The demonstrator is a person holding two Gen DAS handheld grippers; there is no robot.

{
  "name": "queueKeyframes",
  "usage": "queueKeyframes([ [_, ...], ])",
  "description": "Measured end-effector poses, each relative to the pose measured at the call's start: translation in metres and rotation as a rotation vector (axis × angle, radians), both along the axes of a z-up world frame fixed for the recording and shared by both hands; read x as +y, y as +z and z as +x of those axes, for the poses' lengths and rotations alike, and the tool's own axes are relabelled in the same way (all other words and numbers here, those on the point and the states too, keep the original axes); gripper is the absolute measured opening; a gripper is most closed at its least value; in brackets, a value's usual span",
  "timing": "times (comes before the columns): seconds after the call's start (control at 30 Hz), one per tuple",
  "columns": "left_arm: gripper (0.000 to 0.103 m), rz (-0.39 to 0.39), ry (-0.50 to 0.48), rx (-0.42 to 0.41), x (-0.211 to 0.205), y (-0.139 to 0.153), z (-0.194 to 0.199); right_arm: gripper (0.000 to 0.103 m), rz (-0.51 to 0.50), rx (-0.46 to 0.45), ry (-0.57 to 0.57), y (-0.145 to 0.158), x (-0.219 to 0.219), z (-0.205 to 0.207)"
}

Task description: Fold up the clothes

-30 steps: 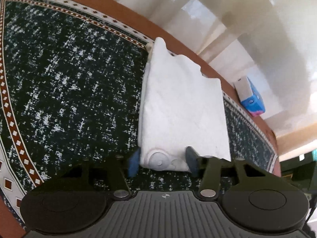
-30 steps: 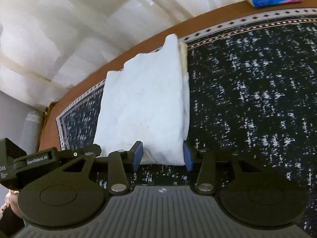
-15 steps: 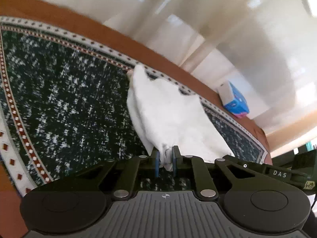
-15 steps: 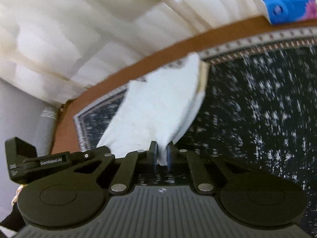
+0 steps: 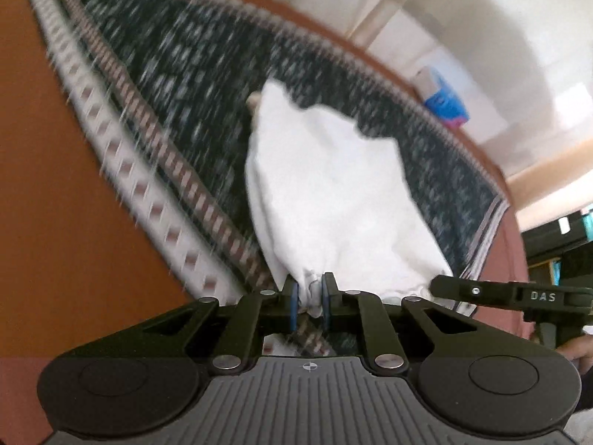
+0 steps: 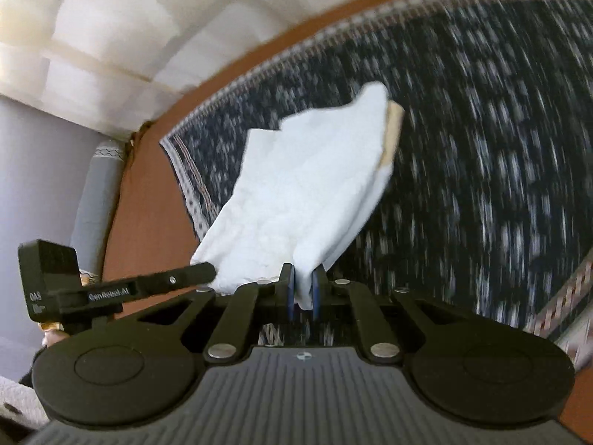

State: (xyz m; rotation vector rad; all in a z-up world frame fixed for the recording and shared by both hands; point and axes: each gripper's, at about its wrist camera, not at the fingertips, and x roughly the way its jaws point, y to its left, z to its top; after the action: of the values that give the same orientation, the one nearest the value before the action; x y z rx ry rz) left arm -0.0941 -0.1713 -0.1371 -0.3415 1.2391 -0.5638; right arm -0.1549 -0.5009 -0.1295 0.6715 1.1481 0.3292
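Both the left gripper (image 5: 308,298) and the right gripper (image 6: 301,291) pinch the near edge of the white garment (image 5: 333,185) between narrow fingers, probably to drag it back for the next fold.

Your right gripper (image 6: 301,289) pinches the near edge of the white garment (image 6: 307,193) between its blue pads (image 6: 290,293). The cloth slopes away ahead of you over the dark speckled rug (image 6: 481,148). Off to your left, the left gripper (image 6: 202,272) meets the same near edge.
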Motion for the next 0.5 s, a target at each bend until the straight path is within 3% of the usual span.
queueKeyframes([
  [0.13, 0.013, 0.029, 0.013, 0.040, 0.010, -0.015, -0.006, 0.011, 0.011, 0.056, -0.028, -0.017, 0.001, -0.020],
  [0.2, 0.026, 0.061, 0.002, 0.032, 0.013, -0.020, -0.007, 0.011, 0.004, 0.068, -0.038, -0.023, 0.000, -0.026],
  [0.4, 0.028, 0.071, -0.026, -0.003, 0.022, -0.022, -0.014, 0.013, -0.044, 0.093, -0.067, -0.031, -0.009, -0.037],
  [0.43, 0.038, 0.071, -0.031, -0.008, 0.023, -0.022, -0.016, 0.013, -0.052, 0.096, -0.069, -0.032, -0.011, -0.038],
  [0.47, 0.039, 0.074, -0.034, -0.013, 0.023, -0.020, -0.017, 0.013, -0.061, 0.100, -0.072, -0.032, -0.012, -0.039],
  [0.5, 0.049, 0.085, -0.032, -0.018, 0.023, -0.018, -0.017, 0.013, -0.075, 0.102, -0.073, -0.033, -0.014, -0.041],
])
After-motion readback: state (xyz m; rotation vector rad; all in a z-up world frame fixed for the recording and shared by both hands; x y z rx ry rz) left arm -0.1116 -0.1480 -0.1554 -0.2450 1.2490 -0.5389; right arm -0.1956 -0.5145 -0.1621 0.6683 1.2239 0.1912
